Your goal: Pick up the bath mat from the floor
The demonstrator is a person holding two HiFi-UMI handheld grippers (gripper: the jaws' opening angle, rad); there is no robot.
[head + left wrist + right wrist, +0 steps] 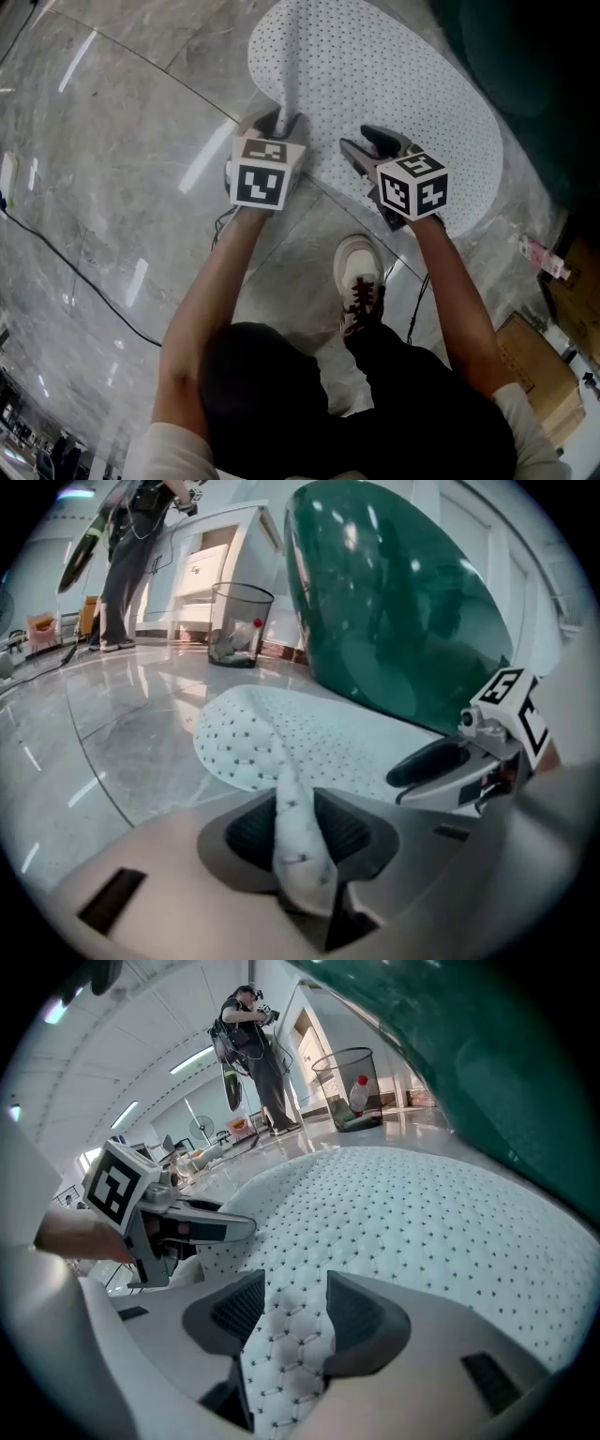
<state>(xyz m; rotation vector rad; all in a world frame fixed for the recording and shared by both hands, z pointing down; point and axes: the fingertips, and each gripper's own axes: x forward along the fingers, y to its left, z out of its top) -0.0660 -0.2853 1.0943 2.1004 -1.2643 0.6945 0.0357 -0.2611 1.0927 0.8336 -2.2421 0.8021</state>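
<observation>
Where left gripper [298, 822] pinches, ridged oval dotted bath mat [394, 84]

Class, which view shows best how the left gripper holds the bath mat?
The left gripper view: the left gripper pinches a fold of the bath mat. Head view: that fold from above. Right gripper view: gripper side-on, grip unclear.

Mesh wastebasket [239, 622] near dark-green tub [394, 602]
</observation>
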